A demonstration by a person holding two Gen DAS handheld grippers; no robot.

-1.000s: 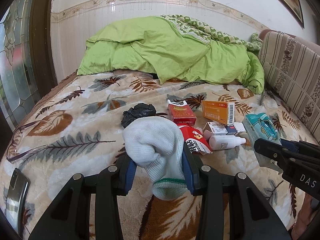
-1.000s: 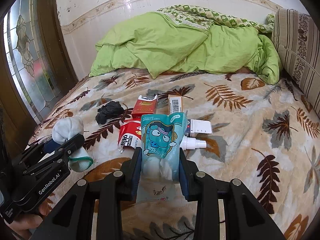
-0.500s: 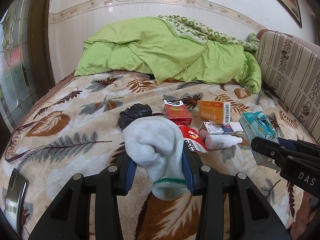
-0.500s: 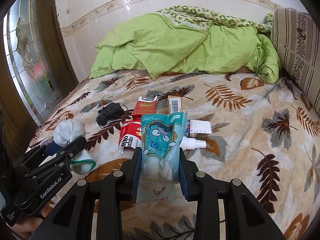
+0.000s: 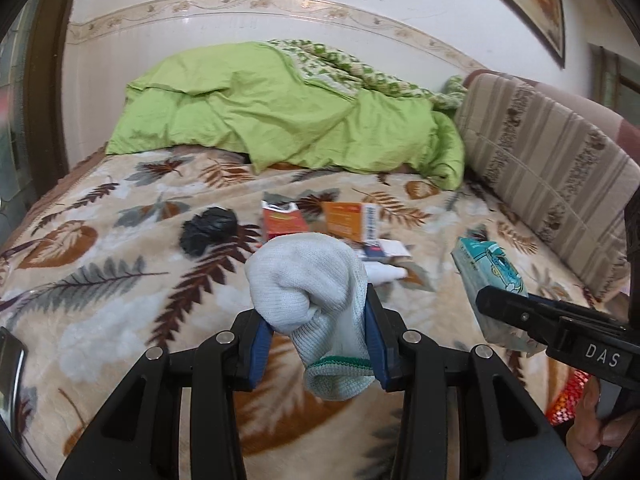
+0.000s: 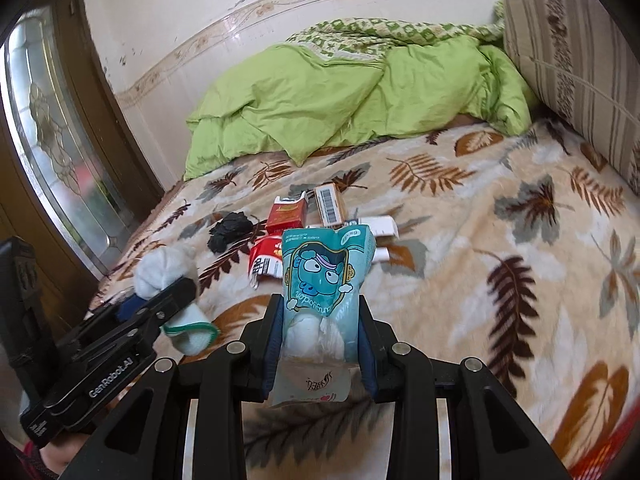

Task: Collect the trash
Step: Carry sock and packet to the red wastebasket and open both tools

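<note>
My left gripper (image 5: pixel 316 344) is shut on a balled white sock with a green cuff (image 5: pixel 308 284), held above the bed. It also shows in the right wrist view (image 6: pixel 168 268). My right gripper (image 6: pixel 320 344) is shut on a teal tissue pack with a cartoon face (image 6: pixel 326 280), seen from the left wrist at right (image 5: pixel 490 264). On the blanket lie a crumpled black bag (image 5: pixel 208 230), a red carton (image 5: pixel 282 222), an orange box (image 5: pixel 350 220), a red wrapper (image 6: pixel 266 260), a white box (image 5: pixel 384 249) and a small white bottle (image 5: pixel 384 273).
A leaf-patterned blanket (image 6: pixel 500 248) covers the bed. A green duvet (image 5: pixel 280 120) is heaped at the far end by the wall. A striped cushion (image 5: pixel 552 184) runs along the right. A glass-panelled door (image 6: pixel 52 148) stands at left. A phone (image 5: pixel 10 368) lies at the near left.
Both grippers have lifted and drawn back a little with their loads. The right wrist view has tilted. The items on the blanket have not moved.
</note>
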